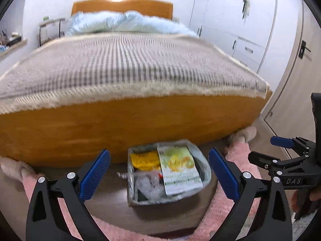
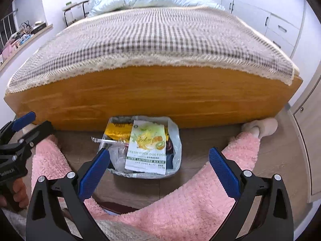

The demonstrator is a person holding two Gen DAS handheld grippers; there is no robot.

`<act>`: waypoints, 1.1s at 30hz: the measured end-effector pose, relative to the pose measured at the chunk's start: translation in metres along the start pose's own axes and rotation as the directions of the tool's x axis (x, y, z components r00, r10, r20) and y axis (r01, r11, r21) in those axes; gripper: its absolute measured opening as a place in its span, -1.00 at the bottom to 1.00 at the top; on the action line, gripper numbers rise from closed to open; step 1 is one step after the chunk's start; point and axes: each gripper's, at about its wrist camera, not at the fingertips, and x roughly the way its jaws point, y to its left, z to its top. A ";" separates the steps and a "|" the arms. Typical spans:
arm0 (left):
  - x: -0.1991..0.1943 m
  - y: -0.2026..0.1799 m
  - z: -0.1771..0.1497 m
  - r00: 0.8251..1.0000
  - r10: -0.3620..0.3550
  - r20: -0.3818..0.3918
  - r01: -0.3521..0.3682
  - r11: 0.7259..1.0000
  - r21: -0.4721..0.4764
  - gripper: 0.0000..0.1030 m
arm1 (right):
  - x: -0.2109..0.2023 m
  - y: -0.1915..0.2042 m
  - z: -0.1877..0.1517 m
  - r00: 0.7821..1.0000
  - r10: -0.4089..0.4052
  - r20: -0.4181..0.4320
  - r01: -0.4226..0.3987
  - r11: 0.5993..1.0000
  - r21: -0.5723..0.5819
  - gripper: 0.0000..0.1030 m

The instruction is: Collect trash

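A small bin lined with a clear plastic bag (image 1: 206, 172) (image 2: 175, 134) stands on the floor at the foot of the bed. Inside lie a white-and-green dog food packet (image 1: 179, 172) (image 2: 147, 150), a yellow wrapper (image 1: 144, 160) (image 2: 116, 130) and crumpled clear plastic (image 1: 148, 184) (image 2: 104, 140) that sticks out over the left rim. My left gripper (image 1: 159, 151) hovers open above the bin, holding nothing. My right gripper (image 2: 159, 150) is also open and empty, above and slightly nearer than the bin. Each gripper shows at the edge of the other's view: right gripper (image 1: 268, 149), left gripper (image 2: 32, 123).
The wooden footboard (image 2: 152, 96) of a bed with a checked cover (image 2: 152, 38) rises just behind the bin. A person's legs in pink fluffy trousers (image 2: 200, 190) flank the bin, a foot in a pale sock (image 2: 260, 127) at the right. White wardrobes (image 1: 230, 16) stand at the right.
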 end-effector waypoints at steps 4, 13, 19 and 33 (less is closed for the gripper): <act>-0.021 -0.009 0.003 0.995 0.002 0.095 -0.007 0.999 0.047 0.85 | -0.014 -0.003 -0.003 0.999 0.009 0.031 -0.009 1.000 0.004 0.85; -0.026 -0.022 -0.004 0.995 -0.041 0.088 0.033 0.995 0.098 0.85 | -0.029 -0.004 -0.013 0.998 -0.005 0.055 0.004 1.000 0.026 0.85; -0.026 -0.021 -0.007 0.995 -0.061 0.081 0.053 0.994 0.092 0.85 | -0.030 -0.001 -0.014 0.998 -0.009 0.059 0.008 1.000 0.026 0.85; -0.028 -0.020 -0.008 0.994 -0.073 0.084 0.067 0.994 0.082 0.85 | -0.030 0.002 -0.014 0.998 -0.006 0.060 0.005 1.000 0.029 0.85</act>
